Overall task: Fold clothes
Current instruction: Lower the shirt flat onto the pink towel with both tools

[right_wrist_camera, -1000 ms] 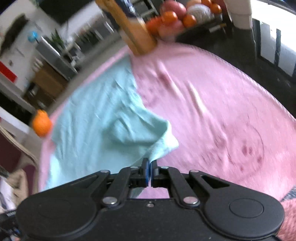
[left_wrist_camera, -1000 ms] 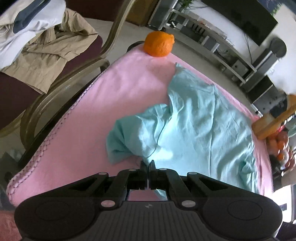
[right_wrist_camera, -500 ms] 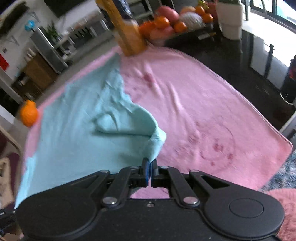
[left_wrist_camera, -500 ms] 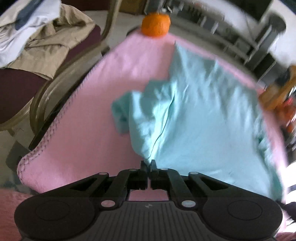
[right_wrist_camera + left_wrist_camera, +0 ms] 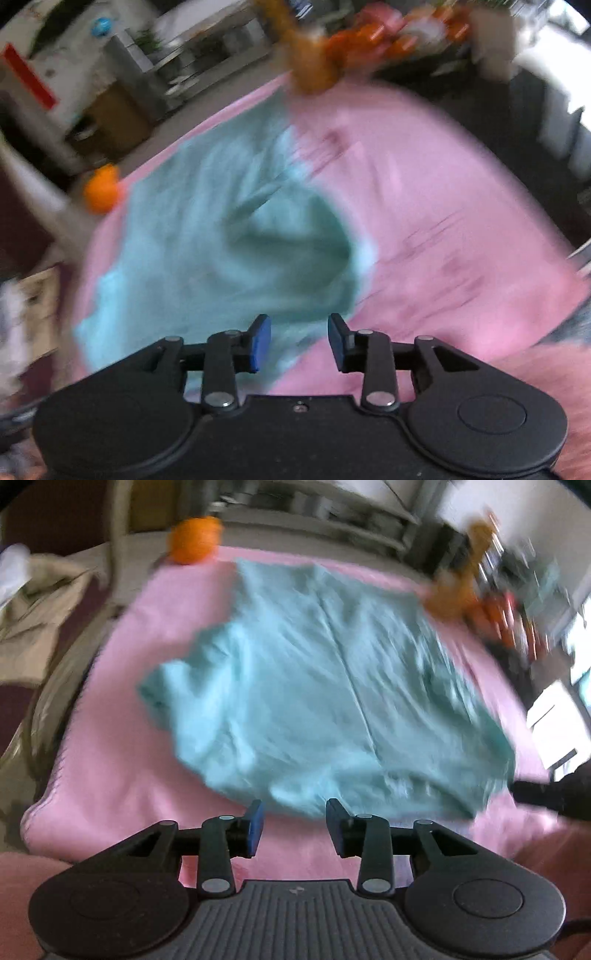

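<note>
Both the left gripper (image 5: 294,821) and right gripper (image 5: 299,341), jaws just opened and empty, sat at bottom centre, the teal garment (image 5: 314,686) spread just above on the pink blanket (image 5: 122,775)

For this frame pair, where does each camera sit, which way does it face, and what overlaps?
Left wrist: on the left claw, angled down at the teal garment on the pink blanket; its own open fingers show.
Right wrist: on the right claw, angled down over the garment's right edge; its open fingers show.
Shared: garment, blanket, orange, all blurred.
</note>
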### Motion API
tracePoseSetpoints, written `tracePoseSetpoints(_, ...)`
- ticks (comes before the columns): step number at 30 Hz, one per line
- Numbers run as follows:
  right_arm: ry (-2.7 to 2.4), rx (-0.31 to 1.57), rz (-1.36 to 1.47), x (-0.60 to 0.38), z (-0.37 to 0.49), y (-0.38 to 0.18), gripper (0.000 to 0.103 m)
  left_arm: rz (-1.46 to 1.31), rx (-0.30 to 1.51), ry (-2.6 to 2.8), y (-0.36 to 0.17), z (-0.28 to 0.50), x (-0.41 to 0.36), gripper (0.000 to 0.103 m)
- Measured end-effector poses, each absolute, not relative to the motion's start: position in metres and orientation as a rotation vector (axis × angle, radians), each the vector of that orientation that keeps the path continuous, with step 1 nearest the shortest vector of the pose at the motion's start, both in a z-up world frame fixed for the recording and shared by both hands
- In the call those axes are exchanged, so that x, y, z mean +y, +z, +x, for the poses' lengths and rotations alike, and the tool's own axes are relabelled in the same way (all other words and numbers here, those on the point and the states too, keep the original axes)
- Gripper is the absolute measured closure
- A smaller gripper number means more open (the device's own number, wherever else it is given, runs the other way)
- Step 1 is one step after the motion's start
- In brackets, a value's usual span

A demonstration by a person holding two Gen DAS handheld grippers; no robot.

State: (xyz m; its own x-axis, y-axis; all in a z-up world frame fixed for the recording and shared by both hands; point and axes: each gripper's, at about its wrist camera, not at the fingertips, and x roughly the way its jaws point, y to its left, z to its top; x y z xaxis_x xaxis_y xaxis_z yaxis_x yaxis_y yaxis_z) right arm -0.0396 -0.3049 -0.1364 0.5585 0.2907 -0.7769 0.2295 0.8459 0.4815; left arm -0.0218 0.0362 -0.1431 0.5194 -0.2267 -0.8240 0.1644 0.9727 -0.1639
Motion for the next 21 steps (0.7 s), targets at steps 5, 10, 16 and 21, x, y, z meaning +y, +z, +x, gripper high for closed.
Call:
tracePoseSetpoints(5,0.103,1.033,0.524,-0.286,-0.035,-0.15,0.068,0.152,0.987,-0.306,-0.158,-0.027,-0.009,0.067)
tracePoseSetpoints(10,0.121,1.044,0.395,-0.267,-0.03,-0.156,0.069,0.245,0.995,-0.302,-0.172,-0.017,-0.029,0.067)
tracePoseSetpoints(16,0.08,1.067,0.176,-0.238,-0.021,-0.172,0.095,0.22,1.015,-0.306,-0.177,-0.014,-0.027,0.098)
tracePoseSetpoints(21,0.076,1.112,0.102,-0.231,-0.034,-0.167,0.101,0.256,1.033,-0.34,-0.175,-0.026,-0.025,0.098)
